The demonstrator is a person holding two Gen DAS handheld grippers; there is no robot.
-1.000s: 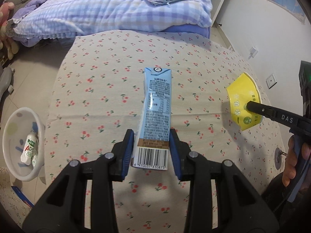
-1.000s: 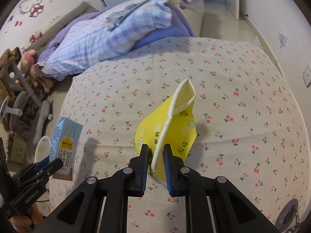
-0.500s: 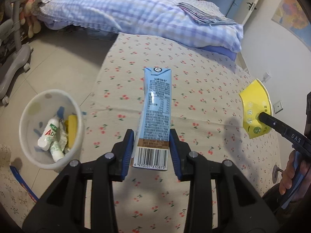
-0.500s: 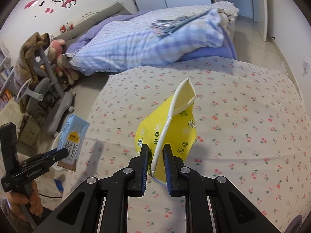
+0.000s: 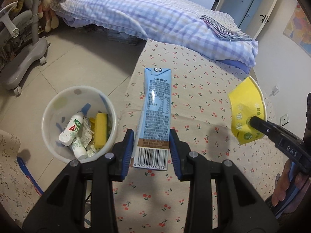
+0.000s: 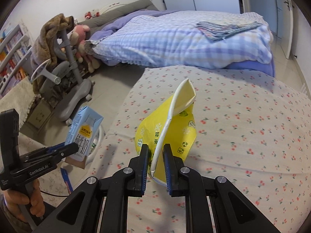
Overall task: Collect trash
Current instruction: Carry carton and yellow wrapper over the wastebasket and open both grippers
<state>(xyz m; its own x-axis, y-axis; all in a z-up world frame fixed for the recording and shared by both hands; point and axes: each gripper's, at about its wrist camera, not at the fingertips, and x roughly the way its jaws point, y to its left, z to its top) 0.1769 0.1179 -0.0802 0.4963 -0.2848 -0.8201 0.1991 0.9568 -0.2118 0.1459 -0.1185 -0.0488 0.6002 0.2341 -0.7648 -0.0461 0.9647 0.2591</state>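
My left gripper (image 5: 151, 145) is shut on a light-blue milk carton (image 5: 155, 114), held by its barcode end above the left edge of the cherry-print table (image 5: 194, 184). The carton (image 6: 83, 134) and left gripper (image 6: 72, 147) also show at the left of the right wrist view. My right gripper (image 6: 155, 155) is shut on a flattened yellow paper cup (image 6: 171, 134), pinching its white rim above the table (image 6: 243, 136). The cup (image 5: 245, 110) appears at the right of the left wrist view. A white trash bin (image 5: 46, 128) stands on the floor left of the carton.
The bin holds a white bottle (image 5: 71, 129), a yellow sponge (image 5: 101, 130) and wrappers. A bed with a checked purple quilt (image 5: 155, 15) lies beyond the table. A grey wheeled chair base (image 5: 23, 58) stands on the tiled floor at left. A hand (image 6: 21, 200) grips the left tool.
Both grippers have moved left across the table with their loads still held. The trash bin has come further into the left wrist view, closer to the carton.
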